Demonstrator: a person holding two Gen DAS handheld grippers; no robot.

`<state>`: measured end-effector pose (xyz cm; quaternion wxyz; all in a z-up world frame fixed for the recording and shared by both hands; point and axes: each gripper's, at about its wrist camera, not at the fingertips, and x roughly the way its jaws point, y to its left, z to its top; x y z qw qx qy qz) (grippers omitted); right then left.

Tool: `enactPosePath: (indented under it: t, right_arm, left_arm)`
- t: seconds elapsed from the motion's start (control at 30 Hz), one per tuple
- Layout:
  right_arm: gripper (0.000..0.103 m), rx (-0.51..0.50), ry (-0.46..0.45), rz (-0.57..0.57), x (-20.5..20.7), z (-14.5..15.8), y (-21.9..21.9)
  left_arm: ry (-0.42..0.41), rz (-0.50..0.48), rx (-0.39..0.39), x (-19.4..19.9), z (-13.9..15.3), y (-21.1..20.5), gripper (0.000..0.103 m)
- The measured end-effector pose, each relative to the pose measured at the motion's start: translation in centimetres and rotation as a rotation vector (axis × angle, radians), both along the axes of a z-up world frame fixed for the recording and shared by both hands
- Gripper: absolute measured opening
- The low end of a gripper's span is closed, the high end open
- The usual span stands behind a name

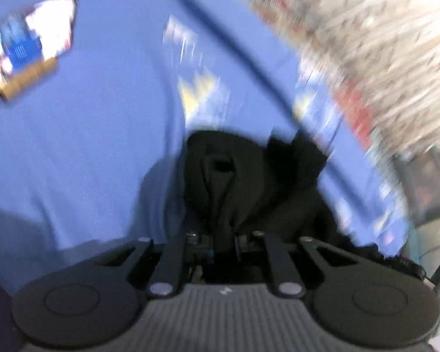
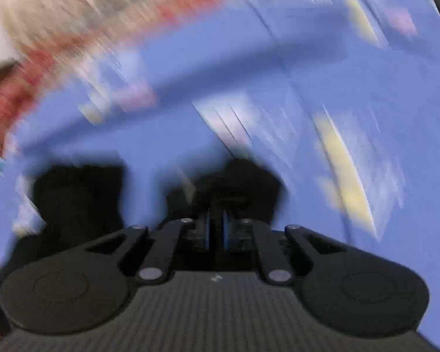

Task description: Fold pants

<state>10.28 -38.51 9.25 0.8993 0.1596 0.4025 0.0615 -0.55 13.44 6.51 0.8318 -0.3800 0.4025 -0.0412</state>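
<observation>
Both grippers, left and right, clench one pair of black pants.

We see matt black cloth pants ahead of matt plastic grippers, over a smooth blue cloth sheet.

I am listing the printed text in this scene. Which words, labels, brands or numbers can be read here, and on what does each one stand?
No text can be read in either view.
Blue sheet: its printed patches are too blurred to read.
Left gripper body: a small pale mark, too small to read.
Right gripper body: a similar mark, also unreadable.
Black pants: no label visible.
</observation>
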Motion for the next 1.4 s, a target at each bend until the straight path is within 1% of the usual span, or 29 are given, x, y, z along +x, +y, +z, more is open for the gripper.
enactPosePath:
  t: [0.07, 0.1, 0.13, 0.17, 0.2, 0.23, 0.27, 0.3, 0.37, 0.43, 0.5, 0.53, 0.63, 0.67, 0.7, 0.73, 0.77, 0.87, 0.93, 1.0, 1.03, 1.1, 1.13, 1.17, 1.23, 1.27, 1.33, 1.37, 1.4]
  right_arm:
    - [0.01, 0.059, -0.184, -0.034, 1.2, 5.2, 0.1]
    - [0.018, 0.085, -0.249, -0.06, 1.7, 7.3, 0.0]
    - [0.03, 0.108, -0.299, -0.084, 2.1, 8.8, -0.1]
    - [0.074, 0.121, -0.323, -0.088, 2.4, 9.7, -0.4]
    - [0.087, 0.118, -0.328, -0.071, 2.6, 10.1, -0.4]
    - [0.085, 0.093, -0.341, -0.058, 2.3, 9.9, -0.6]
    - [0.084, 0.011, -0.335, -0.024, 1.0, 8.3, -0.8]
    - [0.083, 0.011, -0.335, -0.024, 1.0, 8.3, -0.8]
    - [0.078, -0.034, -0.262, -0.034, -0.9, 5.1, -2.2]
    - [0.077, -0.011, -0.132, -0.04, -2.5, 1.5, -4.1]
    - [0.077, 0.015, -0.06, -0.004, -4.7, -0.4, -4.6]
    - [0.077, 0.016, -0.046, 0.017, -5.5, -1.1, -4.7]
    - [0.079, 0.018, -0.036, 0.065, -6.9, -1.8, -3.5]
    - [0.071, 0.002, -0.008, 0.067, -6.8, -2.0, -2.5]
    - [0.02, -0.034, 0.048, 0.081, -6.4, -2.7, -1.7]
    - [0.012, -0.079, 0.086, 0.085, -6.5, -3.3, -0.8]
    - [0.009, -0.107, 0.098, 0.053, -6.4, -3.4, -0.8]
    - [0.008, 0.012, -0.01, -0.144, -7.7, -1.0, -5.1]
    - [0.008, 0.108, -0.137, -0.288, -9.8, 2.1, -9.5]
    - [0.008, 0.171, -0.311, -0.407, -13.0, 5.3, -13.1]
    - [0.008, 0.195, -0.376, -0.463, -14.4, 6.4, -14.7]
    - [0.009, 0.231, -0.452, -0.573, -17.2, 6.8, -17.5]
    - [0.009, 0.229, -0.426, -0.618, -18.7, 5.4, -19.2]
    - [0.012, 0.229, -0.426, -0.618, -18.7, 5.4, -19.2]
    - [0.014, 0.132, -0.282, -0.646, -18.9, 2.6, -19.4]
    - [0.014, 0.094, -0.211, -0.649, -18.7, 0.9, -19.3]
    - [0.022, 0.09, -0.074, -0.658, -19.6, -2.6, -19.5]
    - [0.031, 0.123, -0.03, -0.673, -20.1, -4.2, -19.7]
    - [0.035, 0.158, -0.022, -0.695, -20.8, -5.4, -19.8]
  left_arm:
    - [-0.05, 0.056, 0.009, -1.7, 1.7, 2.1, 0.01]
    - [-0.052, 0.071, 0.024, -2.1, 2.1, 2.5, 0.01]
    - [-0.042, 0.087, 0.048, -2.6, 2.1, 2.9, 0.01]
    - [-0.03, 0.093, 0.063, -2.8, 1.8, 2.9, 0.01]
    - [-0.012, 0.09, 0.069, -3.0, 1.3, 2.8, 0.01]
    - [0.021, 0.087, 0.065, -3.2, 0.3, 2.6, 0.01]
    - [0.048, 0.086, 0.06, -3.4, -0.5, 2.5, 0.01]
    - [0.076, 0.086, 0.054, -3.7, -1.4, 2.3, 0.011]
    - [0.133, 0.09, 0.031, -4.0, -3.1, 2.0, 0.013]
    - [0.166, 0.079, 0.014, -4.1, -4.2, 1.9, 0.017]
    - [0.168, 0.077, 0.026, -4.2, -4.2, 1.7, 0.022]
    - [0.165, 0.075, 0.028, -4.1, -3.9, 1.7, 0.026]
    - [0.141, 0.071, 0.026, -3.8, -3.2, 1.2, 0.028]
    - [0.132, 0.068, 0.03, -3.9, -3.1, 1.1, 0.028]
    - [0.121, 0.064, 0.031, -3.9, -3.0, 1.0, 0.019]
    - [0.108, 0.059, 0.028, -4.2, -2.9, 0.7, 0.013]
    - [0.099, 0.053, 0.021, -4.4, -2.9, 0.3, 0.013]
    - [0.085, 0.045, 0.025, -5.0, -2.6, 0.1, 0.012]
    - [0.085, 0.04, 0.012, -5.3, -2.7, 0.4, 0.012]
    - [0.085, -0.001, -0.066, -5.4, -3.2, 0.3, 0.012]
    - [0.079, -0.031, -0.115, -5.4, -3.6, -0.2, 0.012]
    - [0.078, -0.077, -0.113, -5.3, -3.8, -1.5, 0.012]
    - [0.082, -0.099, -0.081, -5.1, -3.9, -2.7, 0.012]
    - [0.09, -0.107, -0.053, -5.0, -4.0, -3.3, 0.012]
    - [0.129, -0.114, 0.0, -4.7, -4.7, -4.3, 0.013]
    - [0.145, -0.113, 0.003, -4.6, -5.0, -4.3, 0.014]
    - [0.173, -0.102, -0.014, -4.8, -5.3, -3.9, 0.025]
    - [0.176, -0.102, -0.025, -5.1, -5.2, -3.6, 0.029]
    - [0.17, -0.102, -0.034, -5.3, -5.0, -3.2, 0.035]
